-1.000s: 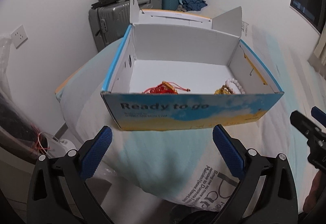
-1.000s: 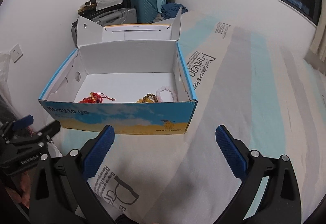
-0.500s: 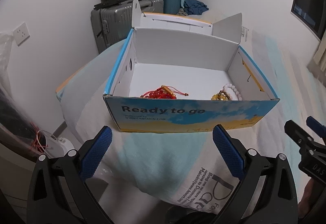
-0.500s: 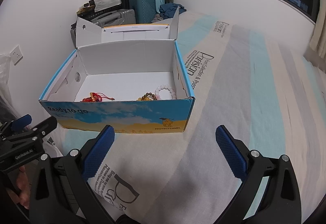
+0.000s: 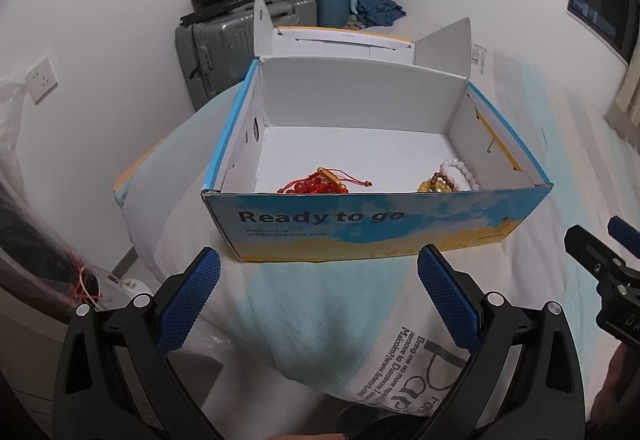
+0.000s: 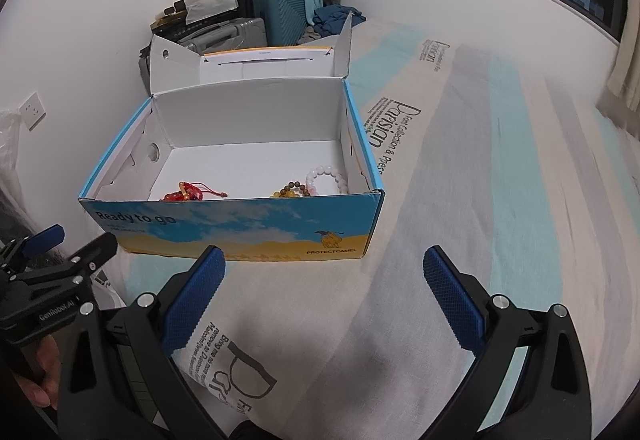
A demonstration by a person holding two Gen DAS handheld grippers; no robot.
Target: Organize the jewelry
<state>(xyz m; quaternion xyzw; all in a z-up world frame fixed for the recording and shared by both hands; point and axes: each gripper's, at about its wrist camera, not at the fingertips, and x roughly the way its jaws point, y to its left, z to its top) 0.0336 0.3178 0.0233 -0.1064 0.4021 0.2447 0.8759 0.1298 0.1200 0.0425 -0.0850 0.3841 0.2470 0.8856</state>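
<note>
Box front wall [image 5: 360, 228] hides bracelets' [image 5: 316, 186] lower parts — perhaps more.

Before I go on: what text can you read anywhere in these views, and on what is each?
"Ready to go": box front.
"WWW.CANEMON.COM", under "Welcome to": same box front, small, reading uncertain.
"PROTECTCAMEL": box front, by the camel logo.
"Parisian": bed cover; the smaller lines beside it are unreadable.
"GenRobot.AI": left gripper body.
Partial "DA": right gripper body.

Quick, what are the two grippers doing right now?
Left gripper: open, holding nothing.
Right gripper: open, holding nothing.
</note>
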